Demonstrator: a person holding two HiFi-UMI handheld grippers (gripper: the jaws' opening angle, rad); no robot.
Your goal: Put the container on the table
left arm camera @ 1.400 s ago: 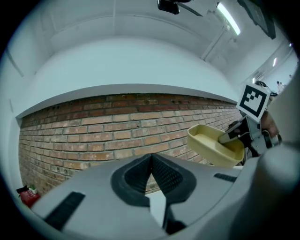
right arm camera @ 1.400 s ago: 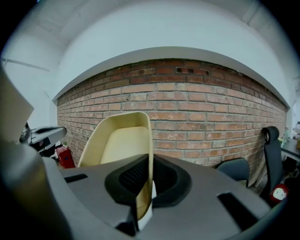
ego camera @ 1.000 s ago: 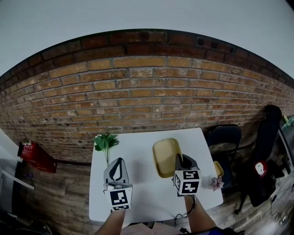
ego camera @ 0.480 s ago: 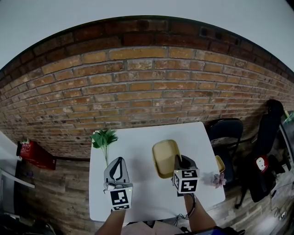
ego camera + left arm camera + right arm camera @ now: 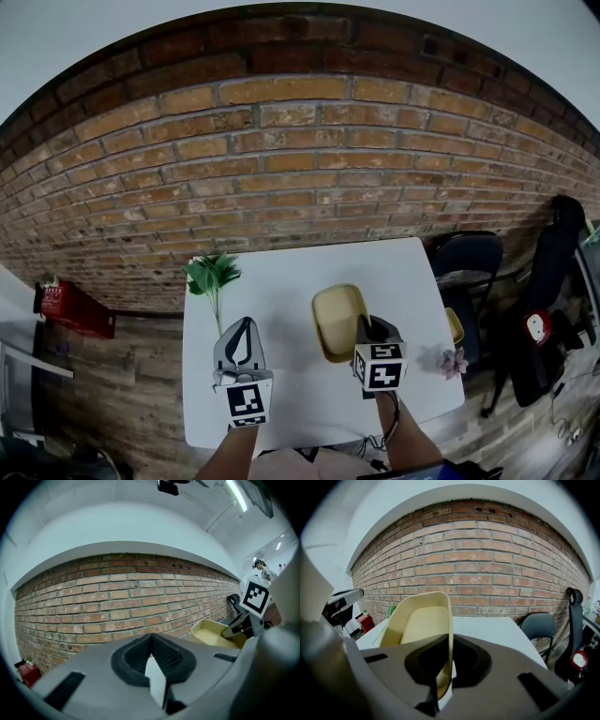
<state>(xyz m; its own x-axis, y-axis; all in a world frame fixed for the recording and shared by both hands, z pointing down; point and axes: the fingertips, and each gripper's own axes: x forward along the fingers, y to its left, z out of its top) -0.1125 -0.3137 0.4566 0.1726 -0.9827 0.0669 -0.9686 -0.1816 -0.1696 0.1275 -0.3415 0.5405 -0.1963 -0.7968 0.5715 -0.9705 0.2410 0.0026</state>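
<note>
Hidden behind the right gripper (image 5: 367, 330), above the table's (image 5: 281, 291) right half: near rim of the container (image 5: 337, 314); unclear whether touching the table. At the table's right edge, too small to identify: yellow thing (image 5: 455, 325), pink thing (image 5: 457, 361). Cut off below the table's near edge: both forearms (image 5: 230, 459).

Soft, even light is filling the room. A long lamp (image 5: 236, 494) is glowing overhead. The brick wall (image 5: 281, 178) is bending like a bow, black corners are ringing both gripper views, and the table (image 5: 281, 300) is showing only faint shadows.
</note>
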